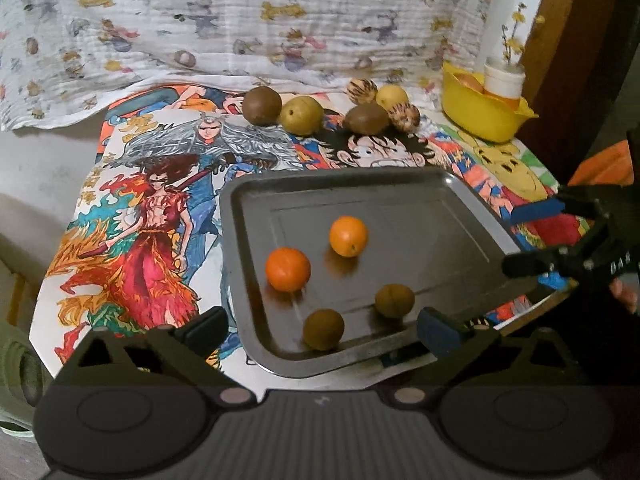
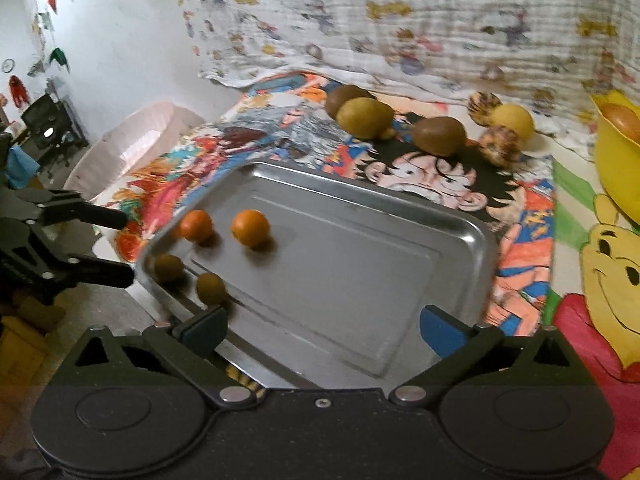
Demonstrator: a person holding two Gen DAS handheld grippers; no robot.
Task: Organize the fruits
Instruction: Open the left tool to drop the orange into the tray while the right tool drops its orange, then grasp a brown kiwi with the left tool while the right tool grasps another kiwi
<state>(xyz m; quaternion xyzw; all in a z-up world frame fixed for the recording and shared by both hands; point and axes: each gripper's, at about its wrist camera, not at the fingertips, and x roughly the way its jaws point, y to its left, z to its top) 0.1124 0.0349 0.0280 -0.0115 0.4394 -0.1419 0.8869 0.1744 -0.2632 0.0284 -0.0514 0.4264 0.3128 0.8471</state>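
Left wrist view: left gripper (image 1: 320, 330) has its jaws spread to full width, nothing between the pads, nothing touched. It hangs over the near left corner of the metal tray (image 1: 472, 208). Right gripper (image 2: 326, 330) likewise spread wide and empty, over the tray's near edge; in the left view it enters from the right side, just beyond the tray's right rim.

Tray contents, all grouped toward its left end: two oranges, one deep orange (image 1: 288, 269), one paler (image 1: 348, 236), and two small brown-green fruits (image 1: 323, 329) (image 1: 394, 300). The four lie apart from each other; the nearest brown one sits close to the tray's near rim. Right two-thirds of the tray floor is bare.

Remaining fruit sits in a loose row on the cartoon-printed cloth (image 1: 132, 240) behind the tray's far rim: brown round fruit (image 1: 262, 106) touching a green-yellow one (image 1: 301, 115); further right a brown fruit (image 1: 367, 119), two mottled ones (image 1: 361, 91) (image 1: 404, 117) and a yellow one (image 1: 392, 97), clustered.

Yellow bowl (image 1: 476, 114) stands at the far right corner, well apart from the tray. Open cloth lies between the tray's far rim and the fruit row.
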